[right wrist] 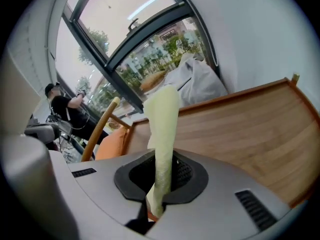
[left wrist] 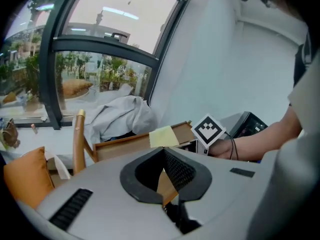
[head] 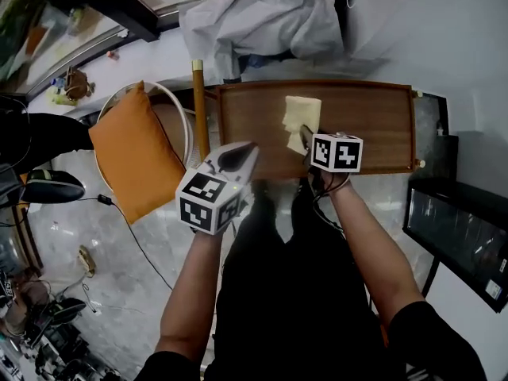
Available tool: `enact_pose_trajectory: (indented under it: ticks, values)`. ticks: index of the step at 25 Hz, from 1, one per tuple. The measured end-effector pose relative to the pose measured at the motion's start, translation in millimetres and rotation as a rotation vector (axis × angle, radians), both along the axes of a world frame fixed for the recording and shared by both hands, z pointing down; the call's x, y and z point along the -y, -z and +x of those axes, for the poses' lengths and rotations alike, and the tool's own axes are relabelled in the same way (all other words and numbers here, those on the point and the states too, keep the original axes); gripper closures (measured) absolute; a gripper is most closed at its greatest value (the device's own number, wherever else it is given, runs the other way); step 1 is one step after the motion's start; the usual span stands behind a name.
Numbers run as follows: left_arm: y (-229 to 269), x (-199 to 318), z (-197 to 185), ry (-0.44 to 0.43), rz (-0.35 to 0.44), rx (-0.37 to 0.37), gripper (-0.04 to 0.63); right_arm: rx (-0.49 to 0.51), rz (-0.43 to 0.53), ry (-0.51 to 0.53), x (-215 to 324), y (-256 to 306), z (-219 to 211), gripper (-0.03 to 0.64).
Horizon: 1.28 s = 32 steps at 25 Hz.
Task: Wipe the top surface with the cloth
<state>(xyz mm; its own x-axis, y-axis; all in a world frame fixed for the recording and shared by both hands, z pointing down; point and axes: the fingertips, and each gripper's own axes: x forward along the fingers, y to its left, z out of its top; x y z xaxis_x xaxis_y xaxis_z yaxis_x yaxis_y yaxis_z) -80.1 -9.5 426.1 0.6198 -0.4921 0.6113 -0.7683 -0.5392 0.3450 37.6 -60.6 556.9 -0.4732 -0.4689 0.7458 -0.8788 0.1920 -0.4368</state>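
- Cloth (head: pixel 302 122): a pale yellow rag. It extends toward 12 o'clock from the right gripper (head: pixel 308 142), over the middle of the wooden surface (head: pixel 373 125).
- The right gripper is clamped on the near end of the cloth. This leaves the free length out front, probably so it can be dragged across the wood.
- Whether the cloth lies flat on the wood or hangs just above it is unclear.
- The left gripper (head: pixel 240 155) is closed with nothing between its jaws. It hangs off the near edge, toward 9 o'clock of the right one, and seems to be parked clear of the wiping path.
- The surface has a raised rim and is otherwise bare, so a full sweep looks unobstructed.
- An orange cushion (head: pixel 135 155) sits at 9 o'clock of the surface.
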Motion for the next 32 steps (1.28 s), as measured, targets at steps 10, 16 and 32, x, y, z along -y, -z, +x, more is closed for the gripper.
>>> enact_pose_trajectory:
  ticks: [10,16,32]
  values:
    - [-10,-20,-100,0.048,-0.022,0.018,0.586,0.035,-0.070,0.194,-39,-27,-155,0.586]
    - [-18,-25,-118,0.031,-0.036,-0.010,0.586,0.025,-0.114,0.228,-50,-50,-194,0.585]
    - [-21,-33,-103,-0.037,-0.032,-0.029,0.586,-0.110,-0.172,0.186,-60,-84,-155,0.586]
